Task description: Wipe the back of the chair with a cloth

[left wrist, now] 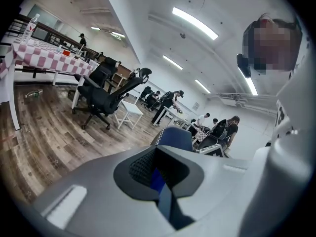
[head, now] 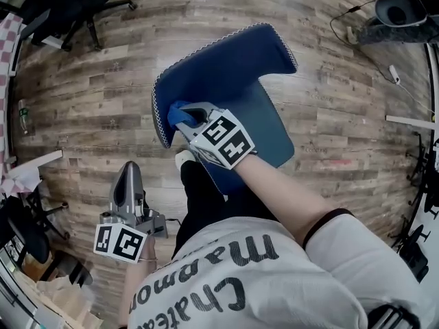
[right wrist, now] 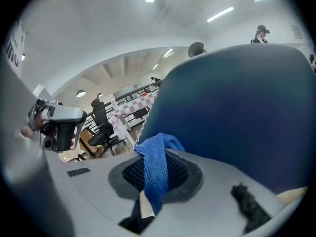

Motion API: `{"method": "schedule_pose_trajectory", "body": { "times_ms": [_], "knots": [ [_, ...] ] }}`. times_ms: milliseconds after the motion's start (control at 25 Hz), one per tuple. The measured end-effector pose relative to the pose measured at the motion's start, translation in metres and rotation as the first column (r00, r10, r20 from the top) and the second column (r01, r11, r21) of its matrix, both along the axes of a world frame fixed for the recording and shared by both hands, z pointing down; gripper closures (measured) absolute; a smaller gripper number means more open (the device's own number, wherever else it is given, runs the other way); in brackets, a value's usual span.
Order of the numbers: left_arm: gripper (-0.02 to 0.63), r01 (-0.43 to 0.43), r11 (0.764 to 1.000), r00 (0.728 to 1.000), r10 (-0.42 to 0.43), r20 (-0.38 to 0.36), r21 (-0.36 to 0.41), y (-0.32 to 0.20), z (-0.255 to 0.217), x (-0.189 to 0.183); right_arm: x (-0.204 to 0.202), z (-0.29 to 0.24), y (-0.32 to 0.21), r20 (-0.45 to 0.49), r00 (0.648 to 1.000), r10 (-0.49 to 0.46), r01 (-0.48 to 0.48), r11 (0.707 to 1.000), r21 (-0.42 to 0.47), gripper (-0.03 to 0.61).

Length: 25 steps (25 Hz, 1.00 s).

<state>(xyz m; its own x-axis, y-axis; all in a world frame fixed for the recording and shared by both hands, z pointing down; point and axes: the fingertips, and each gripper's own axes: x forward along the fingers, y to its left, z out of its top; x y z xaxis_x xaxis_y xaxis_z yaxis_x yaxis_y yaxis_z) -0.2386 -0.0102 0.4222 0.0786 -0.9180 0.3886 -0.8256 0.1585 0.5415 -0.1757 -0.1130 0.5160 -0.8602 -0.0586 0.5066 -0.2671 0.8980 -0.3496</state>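
In the head view the right gripper [head: 195, 123] covers most of the cloth [head: 178, 114], and the person's arm [head: 288, 194] hides the near edge of the chair [head: 226, 67]. In the left gripper view only the top of the chair shows over the left gripper [left wrist: 159, 180], and the people [left wrist: 217, 130] behind it are too small to tell.

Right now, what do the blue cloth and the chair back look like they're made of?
The cloth: probably terry or microfibre, matte; a nubby, looped weave shows. The chair back: seemingly woven upholstery fabric, dark blue, matte, no sheen, with white zigzag stitching along its edge.
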Motion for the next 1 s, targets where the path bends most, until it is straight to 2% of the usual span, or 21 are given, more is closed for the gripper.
{"method": "schedule_pose_trajectory", "body": {
  "times_ms": [240,440,760,1000],
  "knots": [
    [0.611,0.006,1.0,1.0,-0.007,-0.018,-0.022,0.007,0.011,0.003,0.007,0.012,-0.013,0.001,1.0,0.017,-0.017,1.0,-0.022,0.529],
    [0.611,-0.023,0.999,0.999,0.022,-0.032,-0.032,0.003,0.014,0.01,0.012,0.014,-0.03,-0.023,0.999,0.028,-0.028,1.0,0.005,0.529],
    [0.611,-0.041,0.999,0.999,0.04,-0.033,-0.035,-0.016,0.015,0.021,0.054,0.026,-0.081,-0.06,0.978,0.198,-0.197,0.98,0.008,0.529],
    [0.611,-0.057,0.998,0.998,0.055,-0.028,-0.038,-0.027,0.015,0.031,0.088,0.031,-0.114,-0.1,0.958,0.27,-0.264,0.962,0.073,0.529]
  ]
}}
